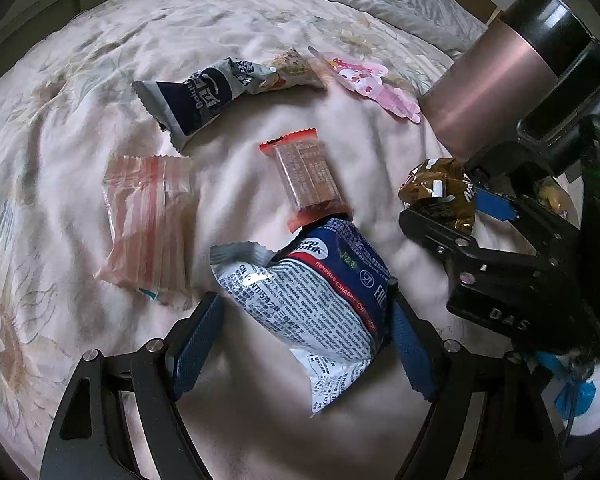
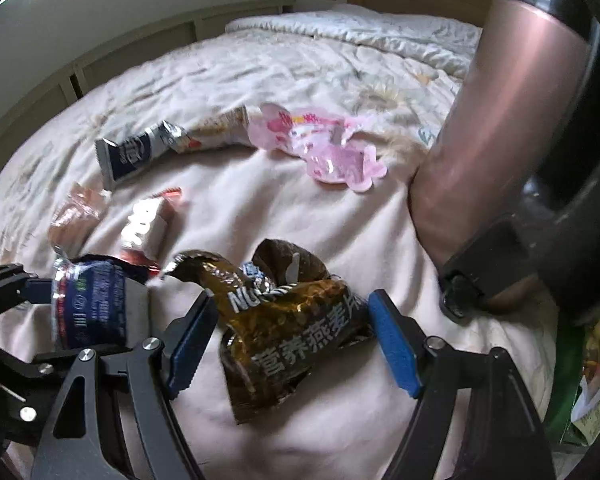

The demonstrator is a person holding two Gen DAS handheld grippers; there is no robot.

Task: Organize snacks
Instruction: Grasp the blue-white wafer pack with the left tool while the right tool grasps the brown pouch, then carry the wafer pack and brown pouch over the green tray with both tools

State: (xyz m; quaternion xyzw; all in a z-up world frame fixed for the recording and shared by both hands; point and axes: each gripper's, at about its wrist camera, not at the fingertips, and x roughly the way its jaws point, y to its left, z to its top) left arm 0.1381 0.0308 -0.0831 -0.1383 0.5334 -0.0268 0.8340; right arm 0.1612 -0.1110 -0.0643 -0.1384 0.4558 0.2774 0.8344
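A wide bed (image 1: 80, 60) covered by a pale quilt with a faded flower print carries everything. At its right side stands a tall rose-coloured metal flask with a black lid (image 1: 496, 80), tilted in both views.

Nearest the left gripper (image 1: 306, 336) lies the blue-and-white crinkled biscuit packet with small printed text (image 1: 312, 300). It sits between the blue-padded fingers (image 1: 198, 344), whose jaws stand wide; the right-hand pad looks to be against the packet's edge, the other pad is clear of it, so nothing is gripped.

Just to the right, the right gripper (image 2: 292, 344) straddles the crumpled brown foil oat packet with white lettering (image 2: 284, 320). Its jaws are also well apart, the pads close on either side without squeezing the foil.

Further up the quilt lie a clear wrapper with pink stripes (image 1: 148, 220), an orange-ended bar in a see-through wrapper (image 1: 308, 176) touching the biscuit packet's top edge, a twisted dark-blue and grey sachet (image 1: 196, 100), a cream snack packet (image 1: 292, 72) overlapping its end, and a flat pink cartoon-shaped packet (image 1: 372, 84) near the flask.
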